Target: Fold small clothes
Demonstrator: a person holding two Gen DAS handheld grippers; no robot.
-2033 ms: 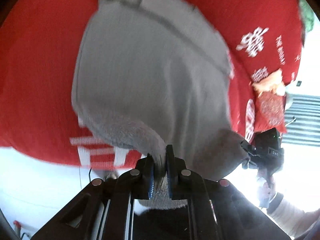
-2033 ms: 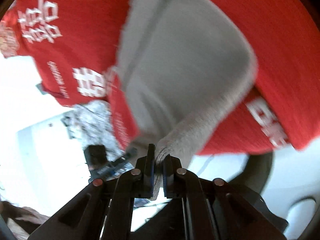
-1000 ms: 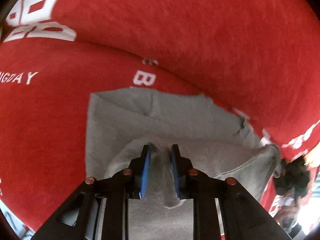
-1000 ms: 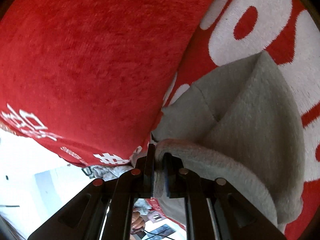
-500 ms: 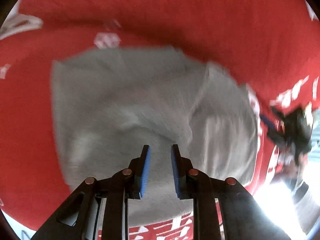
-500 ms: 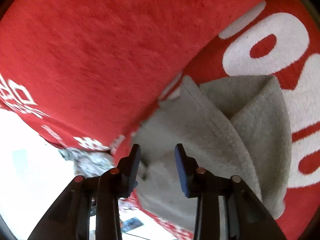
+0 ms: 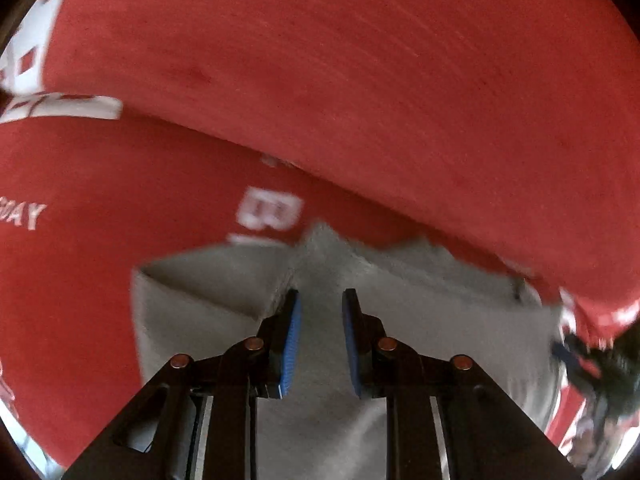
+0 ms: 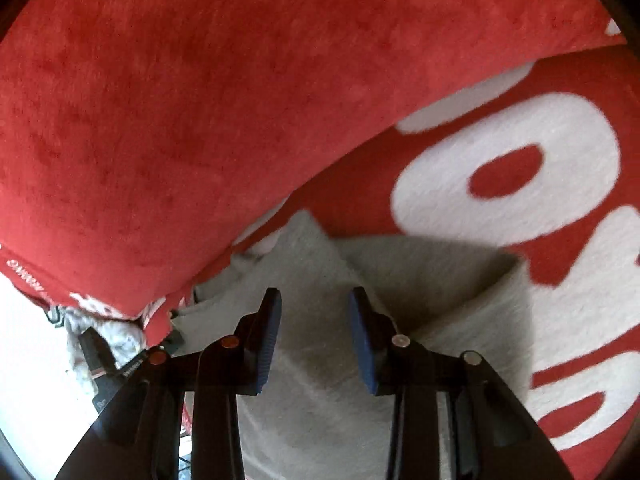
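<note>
Left wrist view looks down on the grey garment (image 7: 420, 320), which lies folded on the red blanket (image 7: 360, 80), one flap laid over another so that a diagonal edge runs up to a point near the fold in the blanket behind it. The left gripper (image 7: 319, 334) hangs over the garment's middle with its blue-padded fingers (image 7: 291, 340) set a little apart; grey cloth shows in the gap but the pads do not press on it. White letters are woven into the blanket left of the garment, and a dark device sits blurred at the far right edge. Right wrist view shows the same garment (image 8: 440, 280) from the other side, folded layers overlapping, its pointed corner reaching the blanket's (image 8: 200, 100) raised fold. The right gripper (image 8: 314, 334) is over it with fingers (image 8: 362, 332) spread wider than the left pair; its jaws have just been opening, and nothing is pinched between them, the cloth lying flat beneath. Large white lettering covers the blanket to the right of the garment. At lower left, past the blanket's edge, a black device (image 8: 96, 360) and some pale fluffy cloth lie against a bright floor.
</note>
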